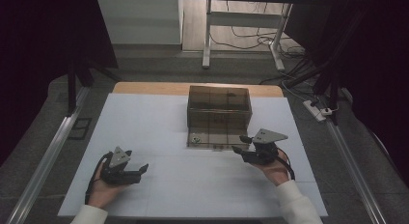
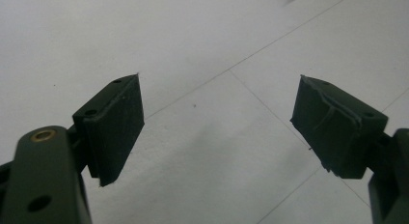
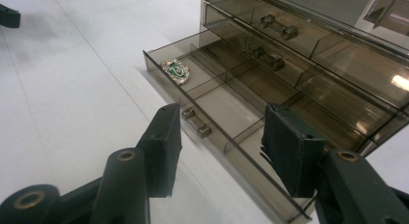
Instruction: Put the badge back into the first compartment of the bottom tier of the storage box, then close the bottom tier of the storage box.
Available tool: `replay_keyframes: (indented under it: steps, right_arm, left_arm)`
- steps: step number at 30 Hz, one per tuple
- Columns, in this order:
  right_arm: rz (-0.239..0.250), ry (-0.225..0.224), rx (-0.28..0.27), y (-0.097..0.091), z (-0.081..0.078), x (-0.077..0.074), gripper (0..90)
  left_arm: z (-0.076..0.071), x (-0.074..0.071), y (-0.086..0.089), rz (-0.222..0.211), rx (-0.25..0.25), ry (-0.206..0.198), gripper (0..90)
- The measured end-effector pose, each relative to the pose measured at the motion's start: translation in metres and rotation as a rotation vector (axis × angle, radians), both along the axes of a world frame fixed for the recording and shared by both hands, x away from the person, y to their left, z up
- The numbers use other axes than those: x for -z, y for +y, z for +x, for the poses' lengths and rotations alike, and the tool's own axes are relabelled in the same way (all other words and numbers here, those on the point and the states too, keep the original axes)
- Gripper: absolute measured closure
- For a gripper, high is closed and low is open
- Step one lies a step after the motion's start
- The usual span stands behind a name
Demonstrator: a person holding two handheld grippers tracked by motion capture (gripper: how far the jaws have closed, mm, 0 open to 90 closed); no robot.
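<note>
A smoky clear drawer box (image 1: 219, 108) stands at the back middle of the white table (image 1: 159, 122). Its bottom drawer (image 3: 231, 105) is pulled out, and a green and silver badge (image 3: 176, 70) lies in its left compartment (image 1: 196, 138). My right gripper (image 1: 241, 143) hovers open at the drawer's front right. In the right gripper view (image 3: 224, 151) the jaws stand on either side of the front wall, close to the small handle (image 3: 197, 122), with no pad pressing on it. My left gripper (image 1: 140, 171) rests open at the table's front left, and bare table lies between its jaws (image 2: 217, 127).
The upper drawers (image 3: 289, 35) are shut and have bar handles. Behind the table stand a desk's white legs (image 1: 207, 35) with loose cables on the floor. A power strip (image 1: 316, 110) lies off the right edge. Metal rails (image 1: 53, 147) run along both sides.
</note>
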State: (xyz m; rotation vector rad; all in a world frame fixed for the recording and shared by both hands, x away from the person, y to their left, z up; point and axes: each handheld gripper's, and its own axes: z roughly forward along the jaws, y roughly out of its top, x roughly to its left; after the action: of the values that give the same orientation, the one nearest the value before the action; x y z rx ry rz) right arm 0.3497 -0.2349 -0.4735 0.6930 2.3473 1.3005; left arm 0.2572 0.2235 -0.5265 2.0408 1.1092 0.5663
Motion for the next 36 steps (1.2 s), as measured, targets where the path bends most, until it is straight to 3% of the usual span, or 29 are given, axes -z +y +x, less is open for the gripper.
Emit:
replay_keyframes:
  steps: [5, 13, 16, 36]
  right_arm:
    - [-0.031, 0.003, 0.0, -0.004, -0.005, 0.006, 48.1]
    - [-0.038, 0.015, 0.012, -0.006, -0.008, 0.012, 47.3]
    - [-0.067, 0.02, 0.012, -0.005, -0.01, 0.016, 47.0]
    - [-0.103, 0.06, 0.021, 0.005, -0.007, 0.029, 46.4]
  left_arm:
    - [0.0, 0.0, 0.001, 0.001, 0.0, -0.001, 18.3]
    - [0.001, 0.0, -0.001, 0.004, 0.018, -0.005, 18.3]
    - [0.002, 0.0, -0.002, 0.011, 0.028, -0.004, 18.2]
    - [0.002, 0.001, -0.004, 0.023, 0.029, -0.001, 18.2]
